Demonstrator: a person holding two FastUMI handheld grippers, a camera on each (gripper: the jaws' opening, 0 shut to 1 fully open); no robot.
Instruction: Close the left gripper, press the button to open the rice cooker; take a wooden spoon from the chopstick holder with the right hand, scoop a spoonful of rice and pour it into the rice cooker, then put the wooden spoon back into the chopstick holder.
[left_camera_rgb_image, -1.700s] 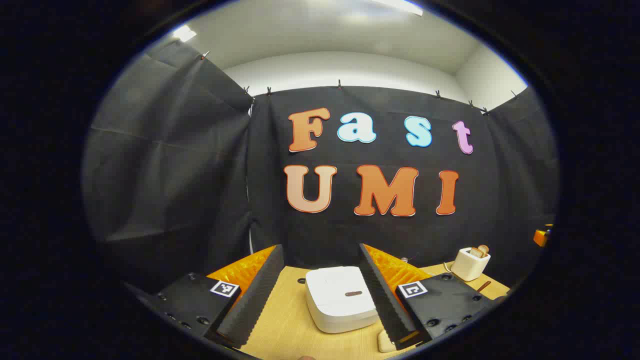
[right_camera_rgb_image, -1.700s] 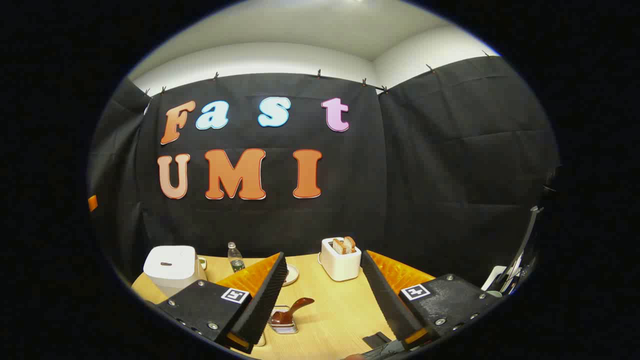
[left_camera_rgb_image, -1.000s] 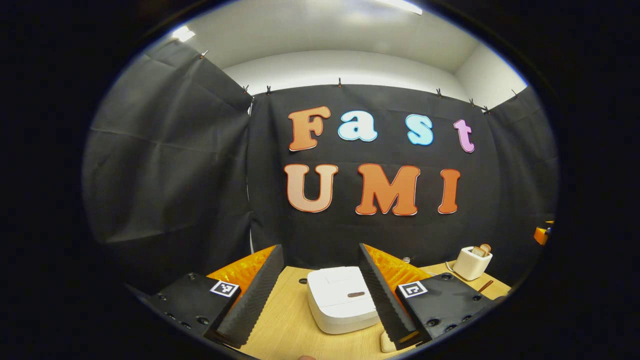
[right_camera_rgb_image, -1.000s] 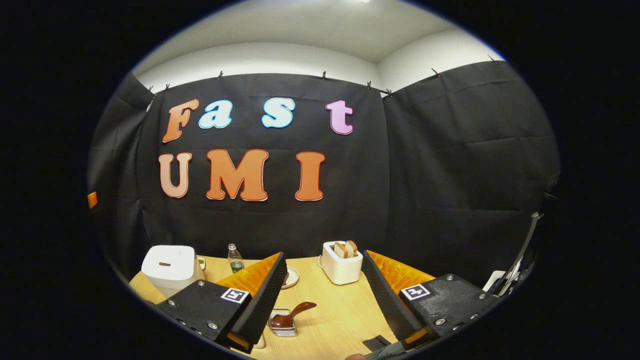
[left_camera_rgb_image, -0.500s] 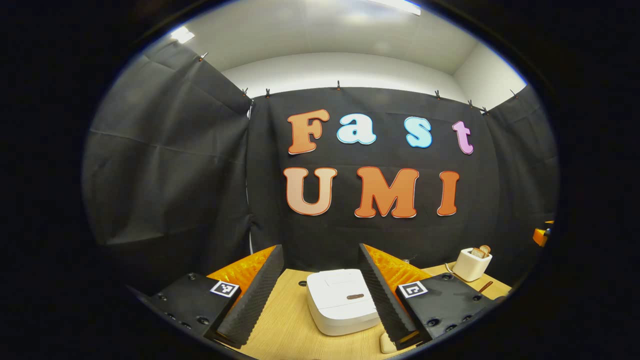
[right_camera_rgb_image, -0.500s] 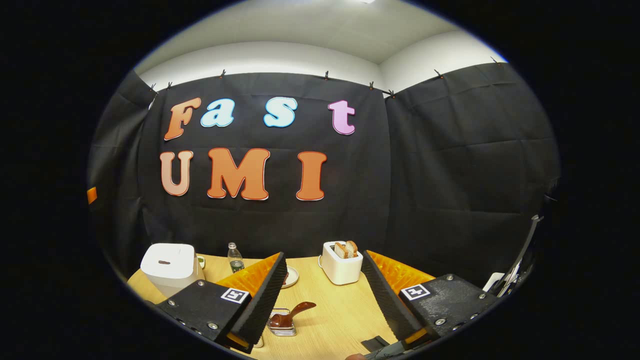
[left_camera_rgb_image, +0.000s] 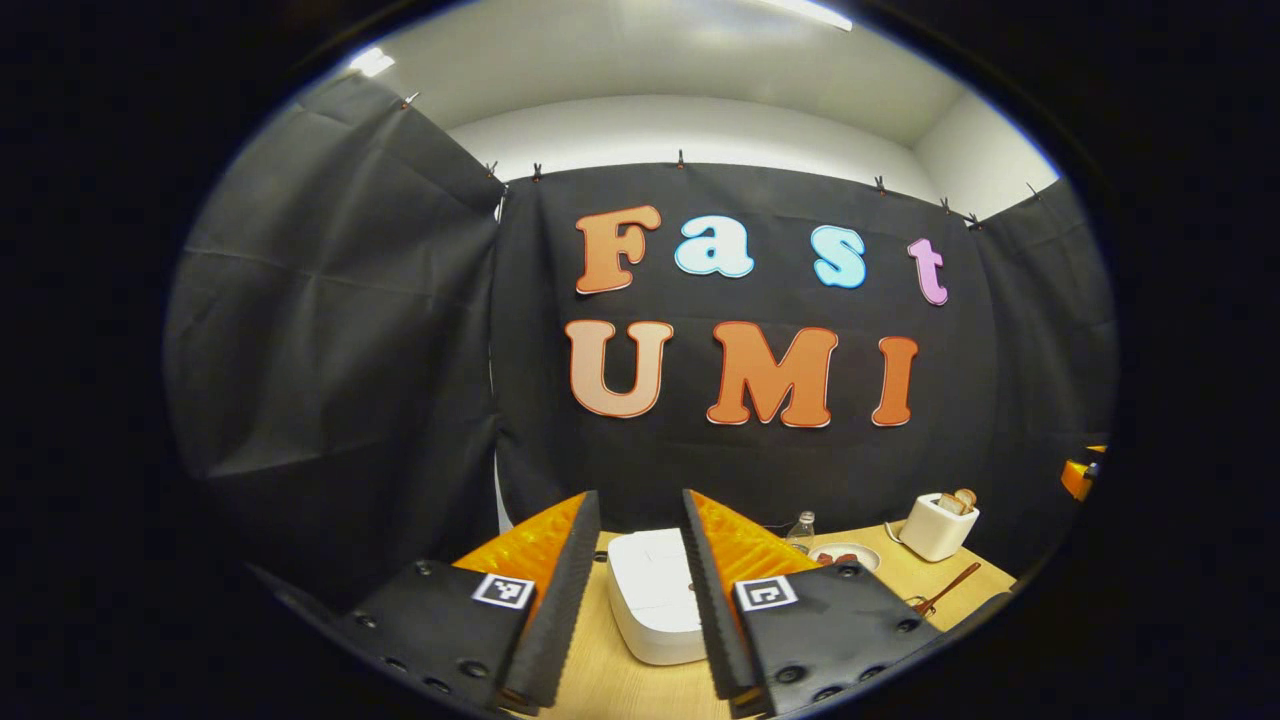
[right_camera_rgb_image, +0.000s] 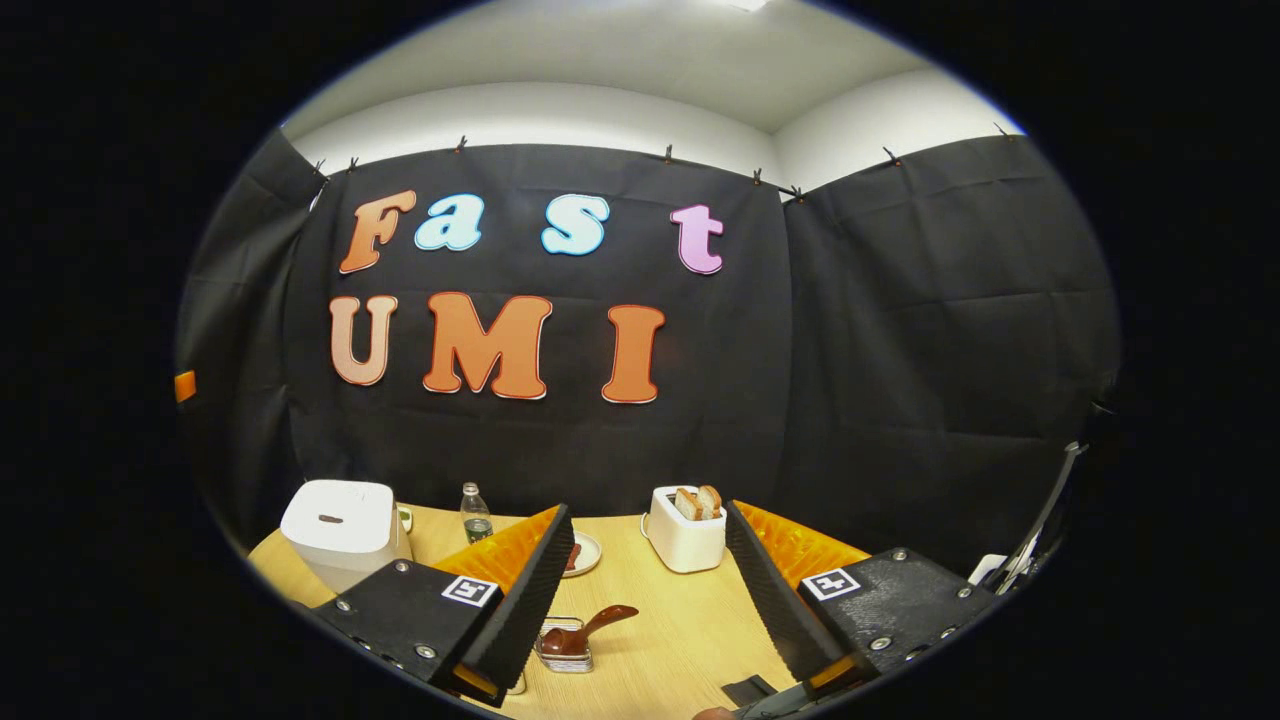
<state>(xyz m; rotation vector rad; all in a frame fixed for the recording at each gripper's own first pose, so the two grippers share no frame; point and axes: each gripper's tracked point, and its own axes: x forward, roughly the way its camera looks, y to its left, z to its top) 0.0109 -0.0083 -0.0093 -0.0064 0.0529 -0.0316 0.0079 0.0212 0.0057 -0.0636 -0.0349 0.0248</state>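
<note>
The left hand-held gripper (left_camera_rgb_image: 637, 600) was seen half-closed before the rigid rice cooker (left_camera_rgb_image: 650, 596), the right hand-held gripper (right_camera_rgb_image: 648, 600) wide open.

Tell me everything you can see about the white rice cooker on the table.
The rice cooker is a white, boxy appliance with rounded corners and a smooth, plastic-looking shell. Its lid is shut, with a small dark oblong button on top. It stands upright on the wooden table, near its left end in the right gripper view. In the left gripper view the rice cooker sits between the fingers of the left gripper, which are narrowed but not touching it. A seam runs around its body below the lid.
</note>
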